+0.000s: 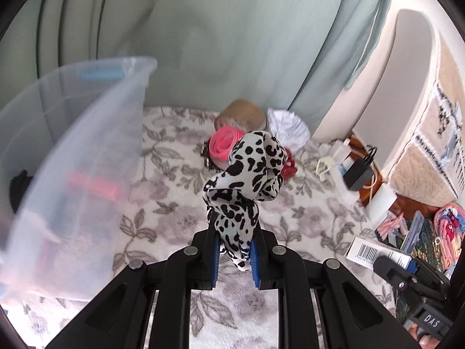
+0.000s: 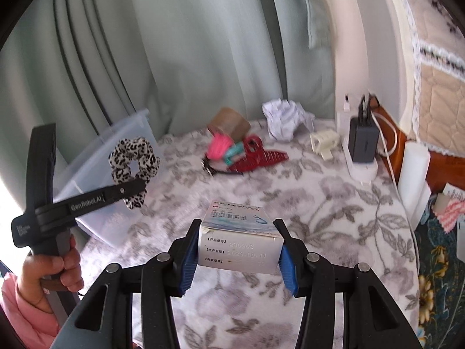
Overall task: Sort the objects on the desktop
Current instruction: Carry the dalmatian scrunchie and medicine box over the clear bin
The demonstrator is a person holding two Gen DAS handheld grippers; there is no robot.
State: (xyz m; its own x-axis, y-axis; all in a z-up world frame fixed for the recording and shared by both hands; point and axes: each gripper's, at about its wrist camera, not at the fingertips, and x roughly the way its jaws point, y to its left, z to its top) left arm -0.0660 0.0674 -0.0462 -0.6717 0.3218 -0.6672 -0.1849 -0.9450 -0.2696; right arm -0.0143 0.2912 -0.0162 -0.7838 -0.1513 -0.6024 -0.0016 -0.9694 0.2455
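A black-and-white leopard-print scrunchie (image 1: 244,174) is pinched between the blue pads of my left gripper (image 1: 234,241), which is shut on it and holds it above the floral cloth. The right wrist view shows the same scrunchie (image 2: 133,160) in the left gripper (image 2: 130,189), beside a clear plastic bin (image 2: 116,151). That bin (image 1: 72,145) fills the left of the left wrist view, with dark and red things inside. My right gripper (image 2: 237,232) is shut on a small white box (image 2: 241,241) with printed text, lifted off the cloth. The box (image 1: 366,251) also shows at the lower right.
At the back of the cloth lie a brown tape roll (image 2: 232,123), pink hair ties (image 2: 218,148), a red hair clip (image 2: 258,155), crumpled white paper (image 2: 286,119) and a cream claw clip (image 2: 324,142). A black charger (image 2: 363,139) and white cylinder (image 2: 412,168) stand right. A curtain hangs behind.
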